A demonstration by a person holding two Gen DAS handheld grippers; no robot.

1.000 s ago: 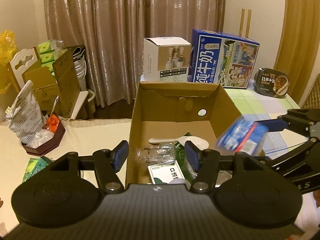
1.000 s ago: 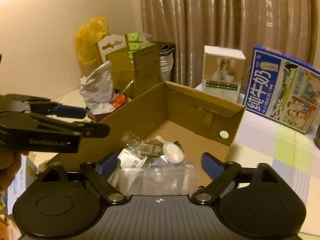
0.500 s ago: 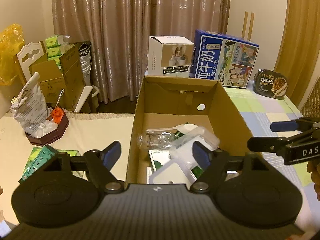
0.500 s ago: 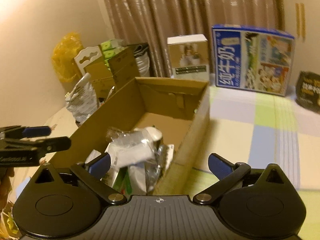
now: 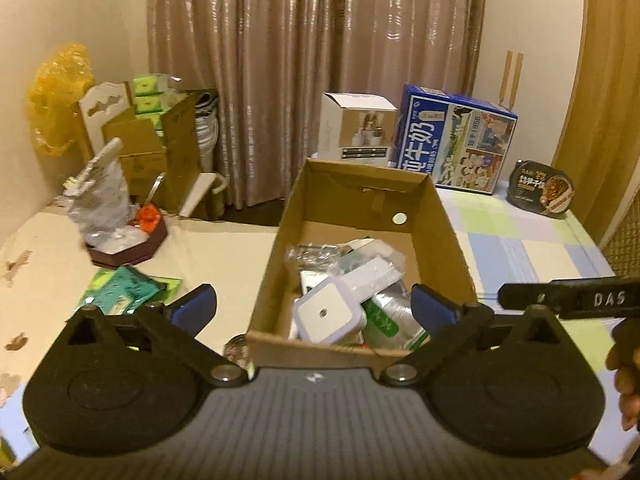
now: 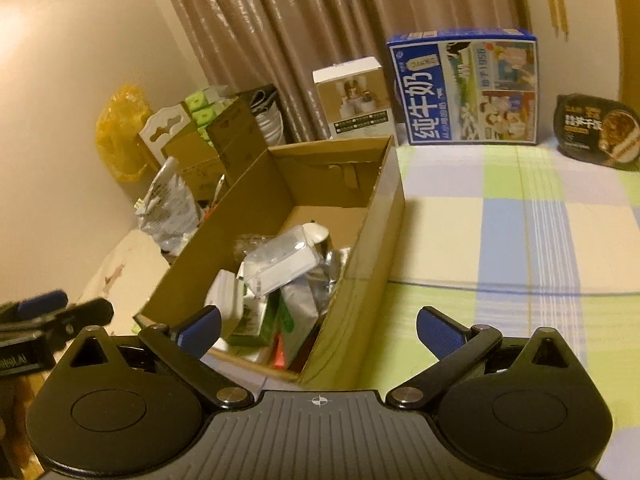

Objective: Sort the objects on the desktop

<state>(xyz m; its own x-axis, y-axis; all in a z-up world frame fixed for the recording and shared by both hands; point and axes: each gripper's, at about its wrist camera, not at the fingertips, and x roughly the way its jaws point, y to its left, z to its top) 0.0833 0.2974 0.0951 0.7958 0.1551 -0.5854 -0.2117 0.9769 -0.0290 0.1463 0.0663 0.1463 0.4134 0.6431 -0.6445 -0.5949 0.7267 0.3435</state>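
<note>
- The cardboard box stands open-topped on the table, near the middle of both views, its long side running away from the cameras.
- Inside it lies a loose heap: a clear plastic case on top, a white square device against the near wall, a green-and-white packet beside it, and silvery foil bags toward the right wall.
- The left gripper hangs just in front of the box's near wall, its jaws opening, the blue pads well apart, with nothing between them but the view into the box.
- The right gripper hovers over the box's near right corner, jaws spread wide and gripping nothing; its left pad sits over the box, its right pad over the checked tablecloth.
- Each gripper shows at the edge of the other's view, and a hand shows at the far right edge.
- Left of the box, on the cream surface, lie green packets and a dark hexagonal tray holding a crumpled foil bag.
- Behind the box stand a white carton and a blue milk carton, side by side in front of the curtain.
- A black instant-meal bowl leans at the far right of the table.
</note>
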